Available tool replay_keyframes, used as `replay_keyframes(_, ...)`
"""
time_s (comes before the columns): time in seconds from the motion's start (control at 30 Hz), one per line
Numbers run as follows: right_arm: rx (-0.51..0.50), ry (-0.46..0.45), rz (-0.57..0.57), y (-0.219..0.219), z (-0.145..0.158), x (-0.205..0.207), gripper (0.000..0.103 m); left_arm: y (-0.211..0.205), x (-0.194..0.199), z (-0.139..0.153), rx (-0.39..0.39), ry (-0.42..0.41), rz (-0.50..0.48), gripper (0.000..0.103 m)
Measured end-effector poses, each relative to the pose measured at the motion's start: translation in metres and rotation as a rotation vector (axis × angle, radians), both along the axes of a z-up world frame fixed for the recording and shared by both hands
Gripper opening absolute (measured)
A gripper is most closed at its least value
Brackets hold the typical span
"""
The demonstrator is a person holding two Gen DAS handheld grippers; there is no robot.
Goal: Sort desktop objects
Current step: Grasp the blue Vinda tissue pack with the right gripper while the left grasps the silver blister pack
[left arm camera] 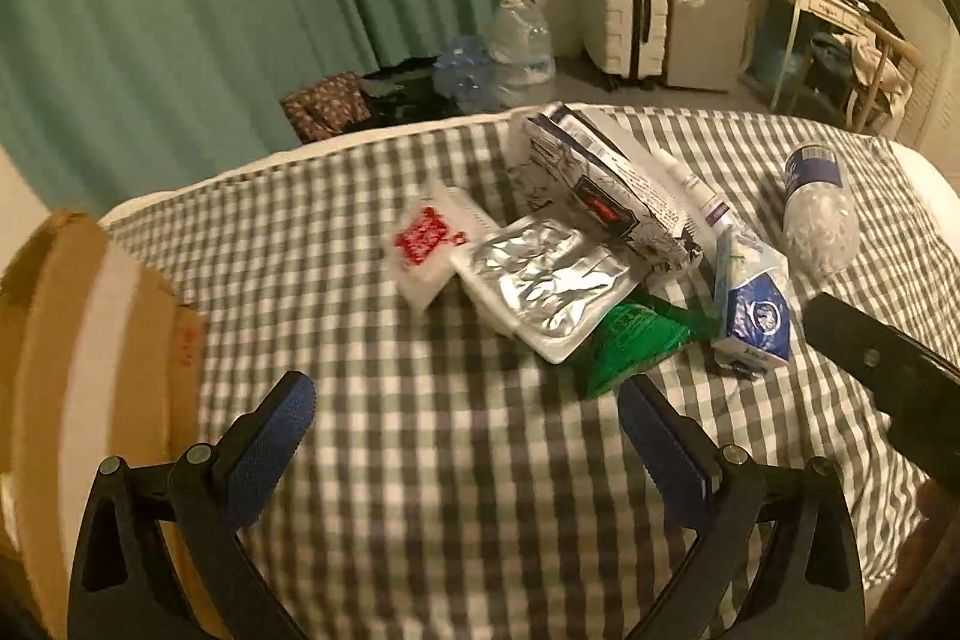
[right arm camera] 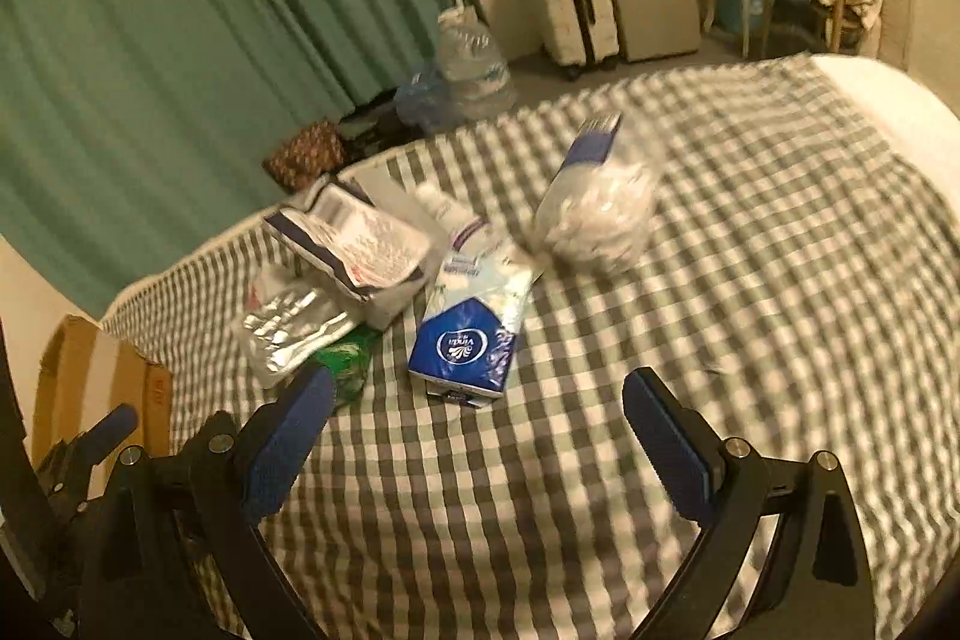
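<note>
Now both tools hang over the checked cloth point(left arm camera: 420, 460): the left gripper point(left arm camera: 465, 436) spread wide and empty, the right gripper point(right arm camera: 480, 436) likewise gaping with nothing between its pads. The clutter lies ahead in a heap: silver foil pouch point(left arm camera: 546, 280), green packet point(left arm camera: 636, 346), blue tissue pack point(right arm camera: 468, 334), and a bottle point(right arm camera: 594, 202) just beside it. A cardboard box point(left arm camera: 90, 340) sits at the left edge.

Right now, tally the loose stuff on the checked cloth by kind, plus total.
Packets and pouches: 4: red-print packet, foil pouch, green packet, printed bag
Tissue packs: 1: tissue pack
Bottles: 1: plastic bottle
Tubes: 1: white tube
Total: 7
</note>
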State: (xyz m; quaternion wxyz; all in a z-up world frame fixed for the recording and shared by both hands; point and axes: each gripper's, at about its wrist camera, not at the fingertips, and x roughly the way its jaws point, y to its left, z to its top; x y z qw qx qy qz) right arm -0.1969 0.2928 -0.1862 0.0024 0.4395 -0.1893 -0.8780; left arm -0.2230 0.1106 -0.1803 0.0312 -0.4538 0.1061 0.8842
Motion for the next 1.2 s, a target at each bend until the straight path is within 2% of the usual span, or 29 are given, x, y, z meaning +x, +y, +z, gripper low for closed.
replay_keyframes(0.13,-0.002,-0.042,0.011,-0.002,-0.025,-0.030,0.097,0.004,-0.013,-0.012,-0.012,-0.002,-0.034,0.103)
replay_keyframes(0.27,0.002,-0.075,0.012,-0.002,-0.042,-0.052,0.097,0.006,-0.026,-0.016,0.022,0.009,-0.092,0.103)
replay_keyframes(0.37,0.041,-0.110,0.018,-0.005,-0.051,-0.060,0.080,0.009,-0.037,-0.015,0.051,0.007,-0.122,0.103)
replay_keyframes(0.4,0.054,-0.097,0.025,-0.005,-0.050,-0.058,0.067,0.010,-0.039,-0.014,0.057,0.005,-0.131,0.103)
replay_keyframes(0.43,0.065,-0.096,0.032,-0.005,-0.049,-0.057,0.059,0.013,-0.043,-0.014,0.068,-0.009,-0.149,0.103)
replay_keyframes(0.53,0.040,-0.099,0.035,0.001,-0.047,-0.053,0.058,0.020,-0.051,-0.015,0.074,-0.031,-0.179,0.103)
replay_keyframes(0.77,-0.012,-0.113,0.008,0.017,-0.045,-0.040,0.058,0.038,-0.073,-0.031,-0.024,-0.092,-0.316,0.103)
replay_keyframes(0.9,-0.024,-0.117,0.004,0.019,-0.045,-0.037,0.059,0.040,-0.082,-0.035,-0.057,-0.110,-0.357,0.103)
replay_keyframes(0.97,-0.026,-0.119,0.004,0.020,-0.046,-0.035,0.059,0.042,-0.079,-0.033,-0.091,-0.083,-0.384,0.090)
replay_keyframes(1.03,-0.025,-0.121,0.006,0.020,-0.047,-0.037,0.059,0.045,-0.075,-0.033,-0.144,-0.068,-0.412,0.085)
replay_keyframes(1.13,-0.021,-0.120,0.007,0.020,-0.044,-0.034,0.059,0.046,-0.064,-0.027,-0.142,-0.063,-0.449,0.074)
replay_keyframes(1.2,-0.021,-0.122,0.007,0.019,-0.044,-0.035,0.059,0.044,-0.055,-0.023,-0.156,-0.051,-0.444,0.071)
